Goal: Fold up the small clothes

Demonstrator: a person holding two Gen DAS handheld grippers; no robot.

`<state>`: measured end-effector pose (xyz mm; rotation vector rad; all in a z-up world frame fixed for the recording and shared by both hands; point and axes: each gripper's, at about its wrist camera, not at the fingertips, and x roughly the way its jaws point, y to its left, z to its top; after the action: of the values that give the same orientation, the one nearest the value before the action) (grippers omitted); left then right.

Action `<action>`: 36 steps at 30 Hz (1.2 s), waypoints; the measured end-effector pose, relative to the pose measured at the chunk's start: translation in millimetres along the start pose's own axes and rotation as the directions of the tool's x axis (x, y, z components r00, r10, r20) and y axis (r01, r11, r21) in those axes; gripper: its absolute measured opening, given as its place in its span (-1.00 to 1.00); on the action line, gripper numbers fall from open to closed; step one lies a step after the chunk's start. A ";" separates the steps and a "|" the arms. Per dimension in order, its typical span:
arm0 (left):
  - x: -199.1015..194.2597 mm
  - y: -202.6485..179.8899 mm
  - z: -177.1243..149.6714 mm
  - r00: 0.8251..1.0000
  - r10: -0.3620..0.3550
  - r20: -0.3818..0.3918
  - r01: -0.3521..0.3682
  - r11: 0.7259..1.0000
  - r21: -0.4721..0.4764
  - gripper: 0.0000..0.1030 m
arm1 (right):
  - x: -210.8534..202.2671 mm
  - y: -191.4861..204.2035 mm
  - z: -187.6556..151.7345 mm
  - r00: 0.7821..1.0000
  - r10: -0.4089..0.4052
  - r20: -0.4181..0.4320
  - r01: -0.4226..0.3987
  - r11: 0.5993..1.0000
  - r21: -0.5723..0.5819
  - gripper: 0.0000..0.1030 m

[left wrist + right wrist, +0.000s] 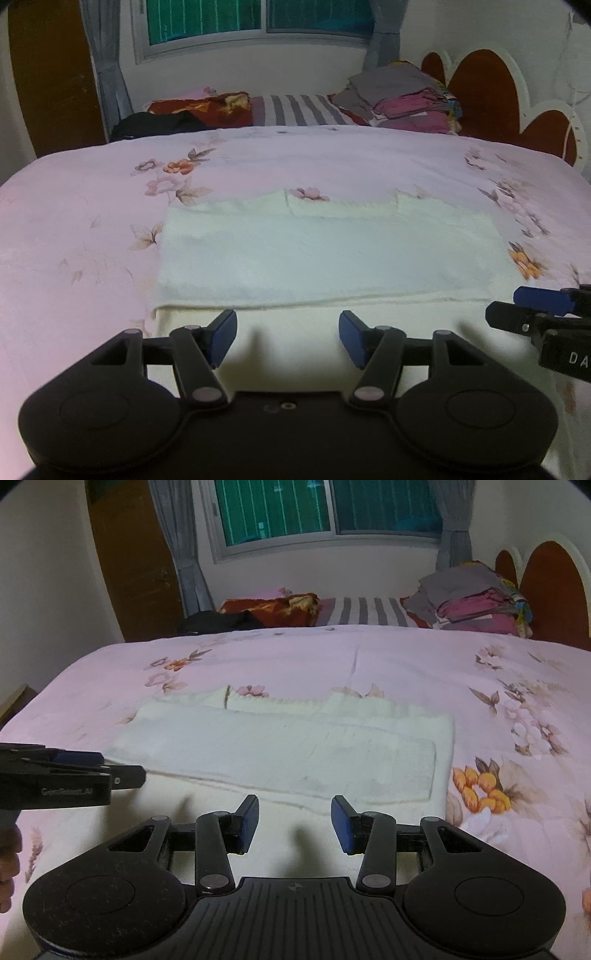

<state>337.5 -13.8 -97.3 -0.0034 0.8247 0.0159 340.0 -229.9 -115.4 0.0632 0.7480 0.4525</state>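
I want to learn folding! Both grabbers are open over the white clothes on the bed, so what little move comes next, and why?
Probably lower both grippers and pinch the near edge. The left gripper and right gripper hang open with nothing between their pads, just above the cream garment, which lies flat on the floral bedsheet, already folded over once, with a near strip uncovered. Another fold seems due.

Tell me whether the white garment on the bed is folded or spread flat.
Folded. The white garment lies on the floral bedspread in stacked layers, an upper flap's edge crossing the layer beneath.
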 end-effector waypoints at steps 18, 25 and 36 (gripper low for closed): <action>-104.6 47.4 -113.3 0.997 -0.074 -0.029 0.074 0.997 0.009 0.19 | -111.3 60.7 -102.8 0.996 -0.084 -0.028 0.084 0.996 0.001 -0.16; -133.7 62.6 -157.6 0.994 -0.093 -0.065 0.093 0.996 0.002 0.18 | -147.1 67.0 -149.3 0.989 -0.129 -0.066 0.131 0.991 0.029 -0.16; -152.6 83.2 -205.6 0.988 -0.098 -0.121 0.086 0.991 -0.103 0.18 | -186.3 60.5 -202.3 0.971 -0.220 -0.099 0.227 0.972 0.068 -0.16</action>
<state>81.7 65.6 -124.5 -0.1362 0.9485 -0.0315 62.3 -274.3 -131.6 0.0318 0.8515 0.2116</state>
